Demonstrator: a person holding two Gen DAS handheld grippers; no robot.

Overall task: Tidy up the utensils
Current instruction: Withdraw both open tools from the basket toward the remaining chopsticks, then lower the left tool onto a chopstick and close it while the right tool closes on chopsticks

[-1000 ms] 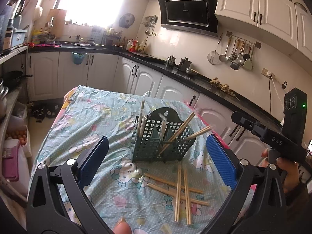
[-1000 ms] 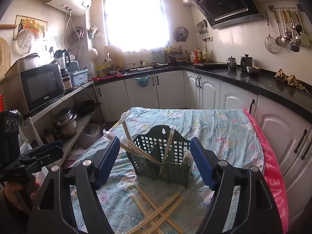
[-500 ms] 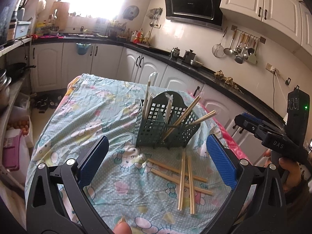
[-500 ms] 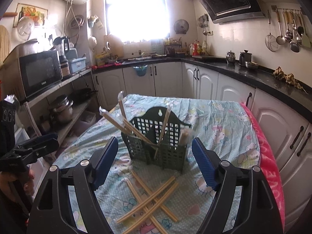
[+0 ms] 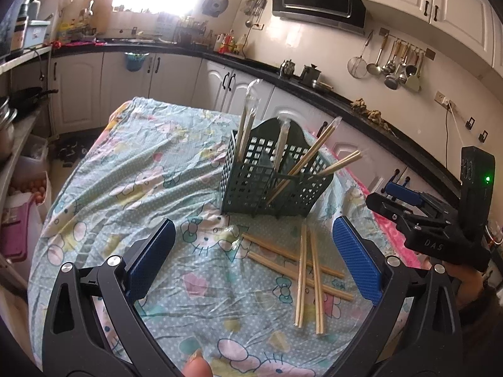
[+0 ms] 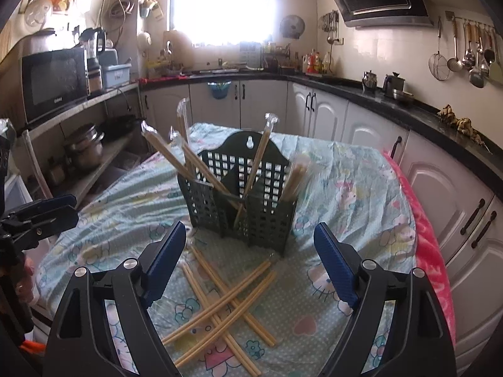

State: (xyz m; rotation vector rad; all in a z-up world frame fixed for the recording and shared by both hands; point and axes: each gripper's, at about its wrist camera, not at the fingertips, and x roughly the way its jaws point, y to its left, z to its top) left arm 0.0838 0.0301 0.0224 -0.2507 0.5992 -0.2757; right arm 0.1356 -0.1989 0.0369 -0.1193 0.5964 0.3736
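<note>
Below the right gripper (image 6: 248, 254), jaws opening and empty, loose chopsticks (image 6: 226, 301) lie crossed before the basket (image 6: 242, 201); left gripper (image 5: 251, 254) wide, empty.

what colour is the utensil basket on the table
Dark green, a plastic lattice basket holding wrapped chopsticks; it shows best in the right wrist view.

Right gripper (image 6: 248, 260), blue-padded jaws opening with nothing between them, above a crossed heap of loose bamboo chopsticks (image 6: 226, 308) on a cartoon-print tablecloth (image 6: 352, 188); behind, dark green slotted utensil basket (image 6: 242, 207) holding upright wrapped chopsticks (image 6: 257, 157); left gripper (image 6: 41, 213) at frame's left edge.
</note>
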